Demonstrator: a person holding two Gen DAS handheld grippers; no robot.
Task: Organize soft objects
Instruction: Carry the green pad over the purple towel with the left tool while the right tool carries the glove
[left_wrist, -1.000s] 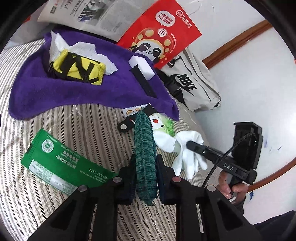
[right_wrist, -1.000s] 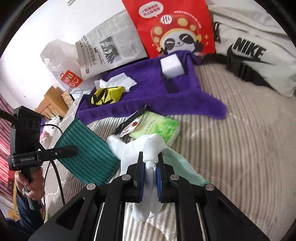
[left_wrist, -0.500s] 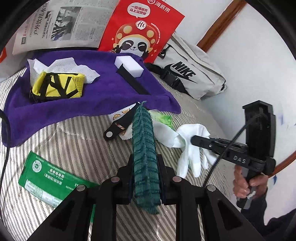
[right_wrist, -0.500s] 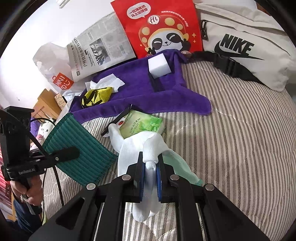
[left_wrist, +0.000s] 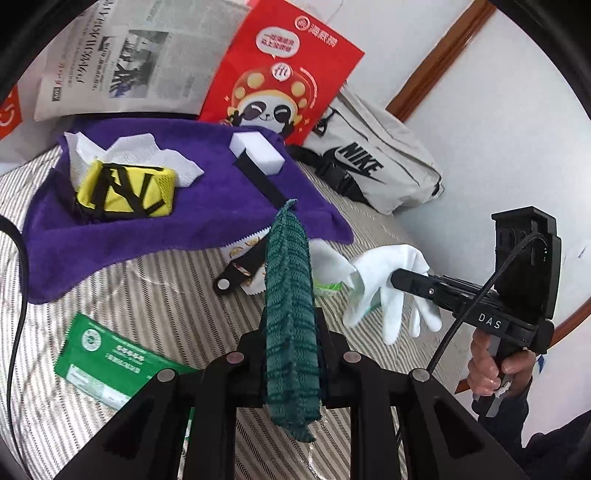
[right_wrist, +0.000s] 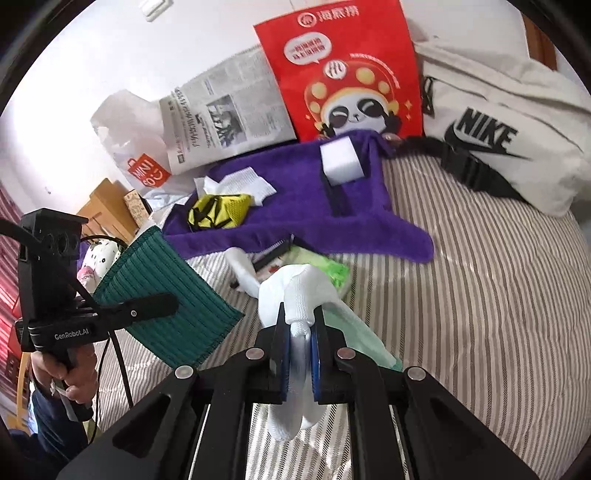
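Across the striped bed (right_wrist: 480, 295), which carries everything, a purple towel (left_wrist: 184, 218) lies spread toward the far side. Behind it, against the wall, stand a sheet of newspaper (left_wrist: 122, 62) and a red panda-print bag (left_wrist: 280, 70), with a pale Nike bag (right_wrist: 509, 136) lying to the right. On the towel rest a yellow-and-black pouch (left_wrist: 125, 188) over a white tissue (left_wrist: 147, 151), and a white sponge block (left_wrist: 256, 153). A green packet (left_wrist: 107, 362) lies flat on the bed near the left tool. Left tool (left_wrist: 291, 365) is clenched on a dark green ribbed cloth (left_wrist: 290, 314), which is held edge-up and clear of the bed. Right tool (right_wrist: 300, 363) is clenched on a white glove (right_wrist: 301, 295), whose fingers hang free in the left view. Beneath the glove lie a light green wipes pack (right_wrist: 332, 269) and a pale green cloth (right_wrist: 354, 332).
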